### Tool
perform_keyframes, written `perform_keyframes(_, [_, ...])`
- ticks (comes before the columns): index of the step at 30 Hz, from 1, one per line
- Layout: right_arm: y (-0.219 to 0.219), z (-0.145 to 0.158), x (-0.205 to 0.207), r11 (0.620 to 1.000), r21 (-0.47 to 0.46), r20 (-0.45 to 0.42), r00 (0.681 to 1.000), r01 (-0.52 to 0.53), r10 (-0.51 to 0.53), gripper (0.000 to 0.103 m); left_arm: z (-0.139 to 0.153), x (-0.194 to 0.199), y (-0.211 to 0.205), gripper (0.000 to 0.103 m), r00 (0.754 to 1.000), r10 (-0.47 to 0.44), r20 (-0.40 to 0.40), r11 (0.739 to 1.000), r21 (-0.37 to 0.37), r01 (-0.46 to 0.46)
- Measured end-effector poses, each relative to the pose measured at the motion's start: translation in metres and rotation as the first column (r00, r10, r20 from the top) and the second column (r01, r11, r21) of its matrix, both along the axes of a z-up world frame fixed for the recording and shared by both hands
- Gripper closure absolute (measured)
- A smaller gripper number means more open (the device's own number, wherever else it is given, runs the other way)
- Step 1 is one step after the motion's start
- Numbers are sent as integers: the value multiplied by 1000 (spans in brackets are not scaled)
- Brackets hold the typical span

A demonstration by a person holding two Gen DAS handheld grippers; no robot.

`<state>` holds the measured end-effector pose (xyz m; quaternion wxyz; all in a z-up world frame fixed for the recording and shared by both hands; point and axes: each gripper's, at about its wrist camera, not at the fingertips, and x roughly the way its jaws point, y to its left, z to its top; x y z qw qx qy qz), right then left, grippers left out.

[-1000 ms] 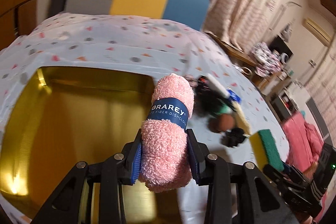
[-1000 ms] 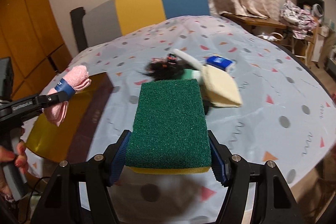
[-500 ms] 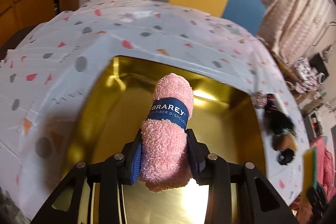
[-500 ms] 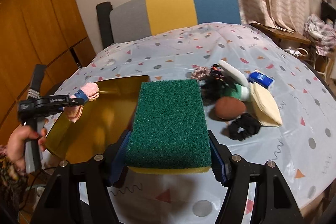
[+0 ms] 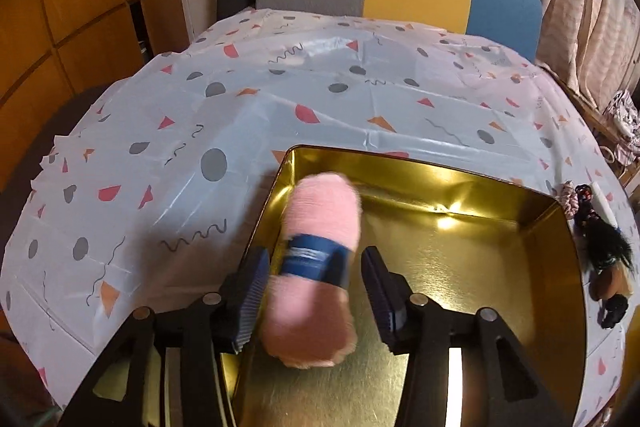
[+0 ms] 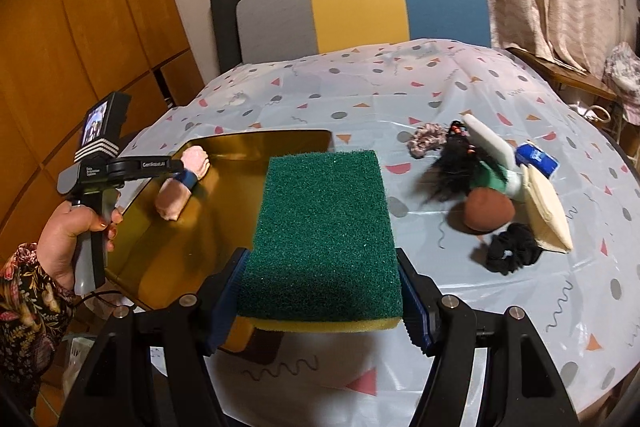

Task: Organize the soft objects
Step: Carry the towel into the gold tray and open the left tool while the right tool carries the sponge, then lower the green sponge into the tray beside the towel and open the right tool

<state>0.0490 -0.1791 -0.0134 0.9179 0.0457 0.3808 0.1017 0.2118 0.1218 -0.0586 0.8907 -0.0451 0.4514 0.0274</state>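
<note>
My left gripper (image 5: 314, 291) is open over the gold tin (image 5: 472, 187), near its left wall. The rolled pink dishcloth (image 5: 316, 275) with a blue band sits blurred between the spread fingers, free of both pads. It also shows in the right wrist view (image 6: 182, 187), over the tin's (image 6: 256, 143) left side, by the left gripper (image 6: 176, 165). My right gripper (image 6: 320, 303) is shut on a green and yellow sponge (image 6: 324, 235), held above the tin's right front edge.
A heap of small items lies on the patterned tablecloth (image 6: 460, 95) right of the tin: a pink scrunchie (image 6: 426, 141), black doll hair (image 6: 460, 167), a brown puff (image 6: 488, 211), a black scrunchie (image 6: 512, 251), a cream cloth (image 6: 548, 211). A chair (image 6: 360, 7) stands behind.
My left gripper swung left over the tin and opened, letting go of the pink dishcloth. My right gripper moved left toward the tin with the sponge.
</note>
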Motion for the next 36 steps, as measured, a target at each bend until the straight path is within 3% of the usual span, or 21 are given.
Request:
perform_keyframes(4, [11,0,2,1000,-2,-5,1000,-29,29,33,13,-20,7,54,998,35,55,998,-46,-33])
perform_keyframes(11, [31,-4,19,997,6,-46,996,-79,79,33,23,-65,10,54,992,58,112,978,-207,-34])
perform_keyframes(21, [66,-10,47,989,17,-80,986,-148,149,33,12,-103,2,54,996,56,70,970,-241,-38])
perform_keyframes(26, [91,-21,79,984,29,-137,974,-178,180,33,12,-119,12,54,991,121,64,966,-239,-102])
perform_keyframes(36, [144,-42,139,983,31,-233,955,-180,182,33,5,-128,21,54,990,137,44,962,-243,-122])
